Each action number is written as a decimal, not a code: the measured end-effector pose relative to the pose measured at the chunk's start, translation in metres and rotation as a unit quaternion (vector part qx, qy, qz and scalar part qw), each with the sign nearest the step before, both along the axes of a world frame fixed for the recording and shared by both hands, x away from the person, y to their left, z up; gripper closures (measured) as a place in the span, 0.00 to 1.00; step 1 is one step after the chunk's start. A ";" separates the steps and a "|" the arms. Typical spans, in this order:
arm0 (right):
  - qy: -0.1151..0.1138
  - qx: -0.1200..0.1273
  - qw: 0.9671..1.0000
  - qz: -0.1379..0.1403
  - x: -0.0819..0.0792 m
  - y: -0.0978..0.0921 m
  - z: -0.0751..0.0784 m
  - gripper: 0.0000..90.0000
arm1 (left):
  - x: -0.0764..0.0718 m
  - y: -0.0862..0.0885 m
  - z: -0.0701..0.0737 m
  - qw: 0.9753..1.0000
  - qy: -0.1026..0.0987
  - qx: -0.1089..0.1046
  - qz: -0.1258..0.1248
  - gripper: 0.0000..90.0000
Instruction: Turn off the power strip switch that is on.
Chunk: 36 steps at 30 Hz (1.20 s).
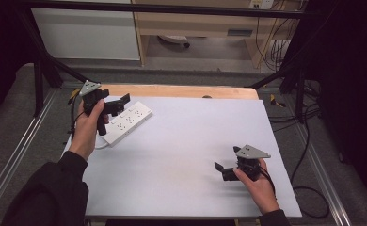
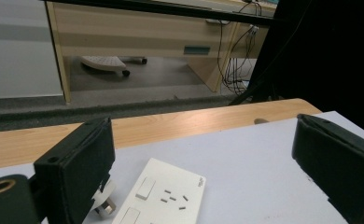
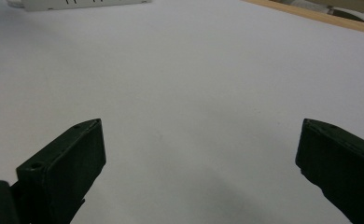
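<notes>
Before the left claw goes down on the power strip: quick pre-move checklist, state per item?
1. Left claw open: ok, jaws stand wide apart.
2. Left claw over the power strip: ok.
3. White plug clear of the left claw's jaws: not ok, it sits beside one jaw.
4. Plug seated in a socket: cannot tell.
5. Right claw out of the way: ok, open, low over the white mat.

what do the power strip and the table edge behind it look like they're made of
Power strip: likely hard plastic, smooth white casing with moulded slots and a switch, slight sheen. Table edge: looks like wood or wood-look laminate, pale with visible grain; which one, the look leaves open.
</notes>
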State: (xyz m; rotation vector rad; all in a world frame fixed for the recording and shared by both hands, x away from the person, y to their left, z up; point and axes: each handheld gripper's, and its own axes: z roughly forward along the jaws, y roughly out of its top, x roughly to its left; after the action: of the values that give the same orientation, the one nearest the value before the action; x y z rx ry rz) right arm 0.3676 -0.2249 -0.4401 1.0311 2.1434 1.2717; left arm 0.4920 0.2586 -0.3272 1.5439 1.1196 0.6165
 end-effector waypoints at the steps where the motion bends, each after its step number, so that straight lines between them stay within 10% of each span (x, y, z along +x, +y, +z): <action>1: 0.000 -0.001 1.000 0.001 0.000 0.000 0.000 0.02 | -0.002 0.003 0.001 1.000 0.000 0.000 0.002 0.06; 36: -0.005 0.003 1.000 -0.004 -0.002 -0.004 0.001 0.02 | -0.105 0.023 0.021 0.998 0.003 0.037 -0.041 0.05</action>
State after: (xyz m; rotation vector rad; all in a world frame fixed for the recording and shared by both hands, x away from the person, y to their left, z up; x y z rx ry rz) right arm 0.3659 -0.2291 -0.4391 1.0328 2.1280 1.2773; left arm 0.3870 0.2816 -0.3066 1.6482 1.0431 0.6044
